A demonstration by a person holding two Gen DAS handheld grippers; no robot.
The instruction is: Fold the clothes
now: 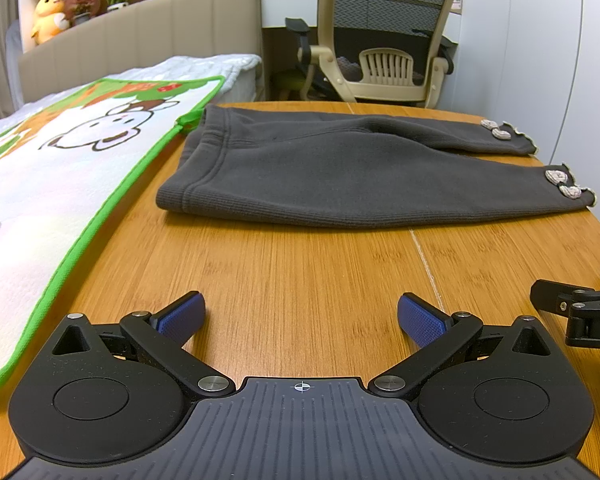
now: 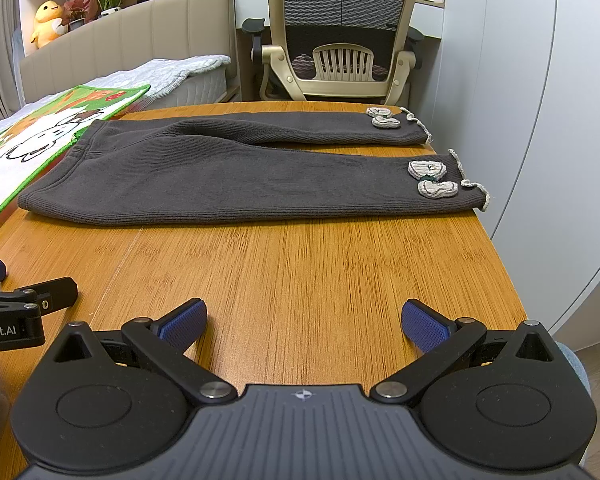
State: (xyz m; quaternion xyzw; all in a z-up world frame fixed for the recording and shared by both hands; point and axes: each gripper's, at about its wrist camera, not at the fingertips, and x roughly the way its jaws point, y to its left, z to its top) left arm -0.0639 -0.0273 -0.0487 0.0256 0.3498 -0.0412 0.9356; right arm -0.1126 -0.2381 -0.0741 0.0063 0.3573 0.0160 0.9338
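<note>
Dark grey sweatpants point(image 1: 340, 176) lie flat across the far half of the wooden table point(image 1: 300, 272), waistband to the left, both legs stretched right, with pale knit patches near the cuffs point(image 1: 562, 184). They also show in the right wrist view point(image 2: 228, 176). My left gripper point(image 1: 300, 314) is open and empty, low over bare wood in front of the pants. My right gripper point(image 2: 303, 318) is open and empty, also in front of the pants, near the table's right edge. Each gripper shows at the edge of the other's view.
A cartoon mat with a green border point(image 1: 60, 168) lies over the bed at the left and overlaps the table's left edge. A beige office chair point(image 2: 340, 40) stands behind the table. A white wall point(image 2: 520, 120) runs along the right.
</note>
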